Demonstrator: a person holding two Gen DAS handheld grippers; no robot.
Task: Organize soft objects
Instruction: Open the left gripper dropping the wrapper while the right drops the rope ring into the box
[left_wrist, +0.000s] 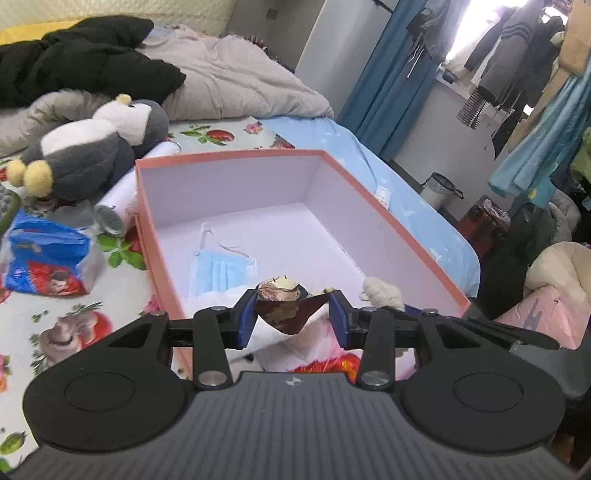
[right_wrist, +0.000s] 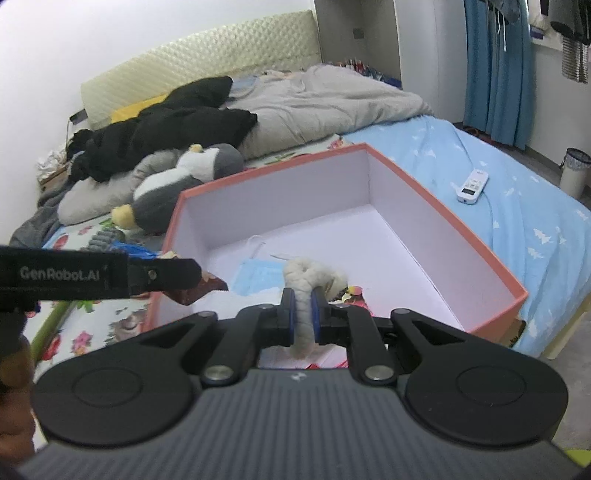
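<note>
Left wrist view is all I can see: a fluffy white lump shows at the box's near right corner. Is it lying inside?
Observer: No. The right hand-held gripper is shut on that fluffy white piece, over the near edge of the pink box.
Operator: And the white thing peeking from behind the box's right wall?
Observer: A white remote with a small display. It lies on the blue sheet, apart from the box.

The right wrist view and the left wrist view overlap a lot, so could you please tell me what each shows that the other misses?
Only the right wrist view shows the white remote on the blue sheet. Only the left shows the blue packet and hanging clothes. Both show the pink box, face mask and penguin plush.
</note>
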